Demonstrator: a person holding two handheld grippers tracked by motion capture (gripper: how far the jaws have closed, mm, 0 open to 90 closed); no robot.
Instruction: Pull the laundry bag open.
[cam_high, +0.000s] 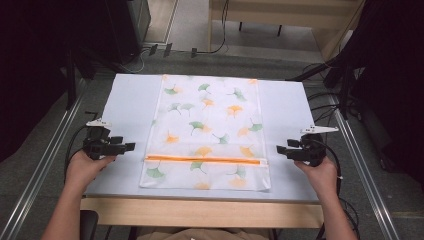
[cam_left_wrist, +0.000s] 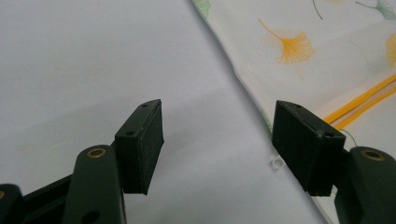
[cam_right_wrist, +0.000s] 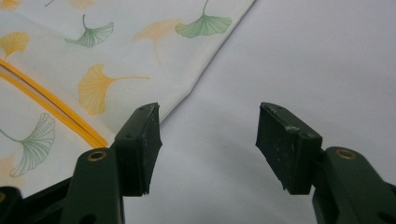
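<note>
A white fabric bag printed with green and orange ginkgo leaves (cam_high: 207, 131) lies flat at the middle of the pale grey table top (cam_high: 127, 100), its orange zipper (cam_high: 202, 160) running crosswise near the person's edge. The left gripper (cam_high: 131, 146) rests just off the bag's left edge, jaws apart and empty. The right gripper (cam_high: 280, 149) sits just off the right edge, jaws likewise apart, holding nothing. Neither tool touches the bag.

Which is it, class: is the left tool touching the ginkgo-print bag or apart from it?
Apart. The high view shows bare table between the left tool and the ginkgo-print bag; the left gripper view shows its jaws open, holding nothing.
</note>
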